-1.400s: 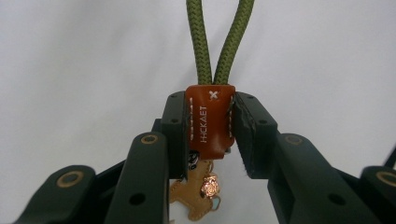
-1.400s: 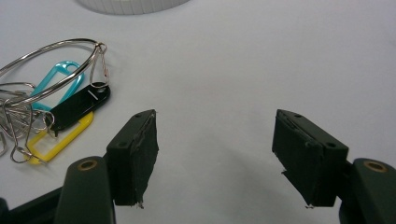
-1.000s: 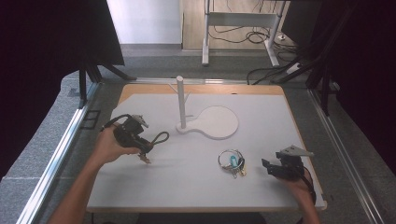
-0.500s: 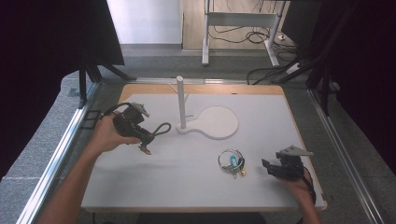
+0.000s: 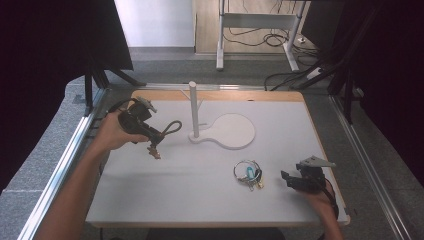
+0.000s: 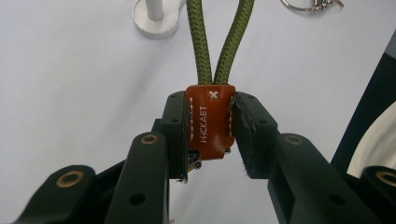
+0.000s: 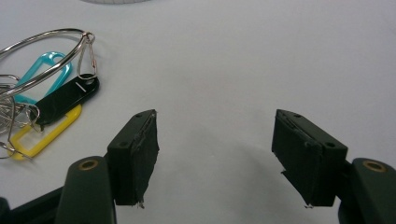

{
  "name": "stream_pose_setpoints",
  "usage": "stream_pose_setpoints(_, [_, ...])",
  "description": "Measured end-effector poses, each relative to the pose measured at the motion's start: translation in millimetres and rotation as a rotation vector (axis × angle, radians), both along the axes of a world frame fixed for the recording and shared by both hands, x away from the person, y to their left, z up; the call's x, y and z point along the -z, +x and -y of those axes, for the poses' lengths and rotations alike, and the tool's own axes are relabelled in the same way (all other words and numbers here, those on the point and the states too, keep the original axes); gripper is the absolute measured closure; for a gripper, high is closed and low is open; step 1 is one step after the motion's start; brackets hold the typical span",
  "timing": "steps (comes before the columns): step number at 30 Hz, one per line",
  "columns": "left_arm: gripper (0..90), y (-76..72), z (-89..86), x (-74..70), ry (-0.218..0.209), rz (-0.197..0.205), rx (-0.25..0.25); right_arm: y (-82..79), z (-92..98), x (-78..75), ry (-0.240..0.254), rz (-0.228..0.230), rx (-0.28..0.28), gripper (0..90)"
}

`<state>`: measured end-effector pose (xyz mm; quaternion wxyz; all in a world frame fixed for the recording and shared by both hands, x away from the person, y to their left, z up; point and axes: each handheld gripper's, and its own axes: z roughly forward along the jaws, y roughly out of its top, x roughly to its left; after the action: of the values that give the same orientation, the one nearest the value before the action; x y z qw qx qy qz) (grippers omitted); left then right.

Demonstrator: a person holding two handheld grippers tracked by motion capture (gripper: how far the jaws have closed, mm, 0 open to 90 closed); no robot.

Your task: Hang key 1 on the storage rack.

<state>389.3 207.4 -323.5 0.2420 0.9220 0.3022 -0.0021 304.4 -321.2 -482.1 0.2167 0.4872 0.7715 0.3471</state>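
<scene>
Left gripper (image 5: 150,136), left of frame centre, above the white surface (image 5: 200,190): jaws clamped on orange leather tab (image 6: 210,121) of green cord loop (image 6: 223,42). White post stand (image 5: 193,110) just right of it. Right gripper (image 7: 215,158), lower right, jaws wide apart, holding nothing. Key ring bunch (image 5: 248,174) lies on surface just left of it, with 3 tags: blue, black, yellow.

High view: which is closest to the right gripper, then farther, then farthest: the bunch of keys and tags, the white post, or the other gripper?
1. The bunch of keys and coloured tags on a wire ring, just left of the right gripper.
2. The white upright post, mid-table, farther back.
3. The left gripper, far left.
</scene>
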Motion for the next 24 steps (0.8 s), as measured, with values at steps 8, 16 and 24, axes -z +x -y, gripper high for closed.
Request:
stream_pose_setpoints(8, [67.3,10.6,-7.9,-1.9,-0.015,-0.003,-0.025,0.4,0.1,0.5,-0.001,-0.004,0.003,31.5])
stream_pose_setpoints(16, [67.3,16.4,-11.7,-8.3,-0.015,-0.008,-0.032,1.3,-0.3,2.1,-0.006,-0.009,0.002,31.5])
stream_pose_setpoints(24, [67.3,28.5,-17.1,-18.6,-0.024,-0.019,-0.04,1.0,-0.6,2.1,-0.004,-0.007,-0.004,31.5])
